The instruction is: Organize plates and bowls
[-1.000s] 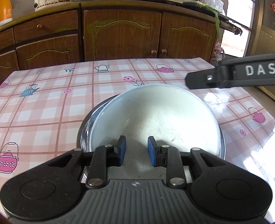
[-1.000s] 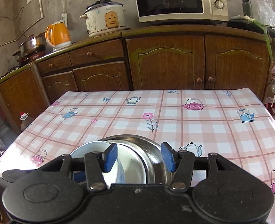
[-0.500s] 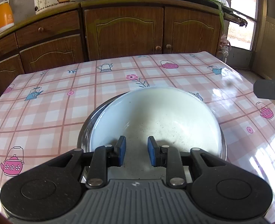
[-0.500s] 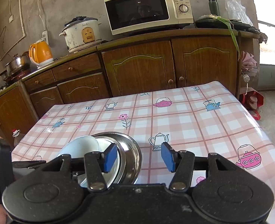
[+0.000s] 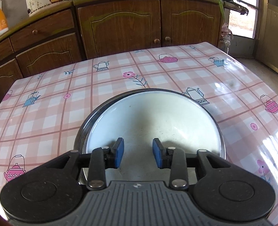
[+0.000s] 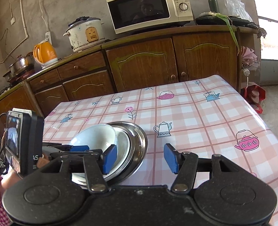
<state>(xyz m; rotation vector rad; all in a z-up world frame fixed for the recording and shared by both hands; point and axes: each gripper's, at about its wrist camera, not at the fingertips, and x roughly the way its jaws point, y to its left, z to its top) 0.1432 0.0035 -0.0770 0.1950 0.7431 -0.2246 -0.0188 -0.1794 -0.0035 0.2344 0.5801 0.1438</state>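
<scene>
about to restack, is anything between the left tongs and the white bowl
Nothing visible does. The left tongs are open right over the white bowl, which sits tilted in a white plate on the steel plate.

The left wrist view looked closely down over the stacked dishes (image 5: 154, 116) toward the table's far edge. The right wrist view sat higher, farther back; both shared dishes (image 6: 120, 143), table (image 6: 204, 116) and cabinets (image 6: 144, 64).
</scene>
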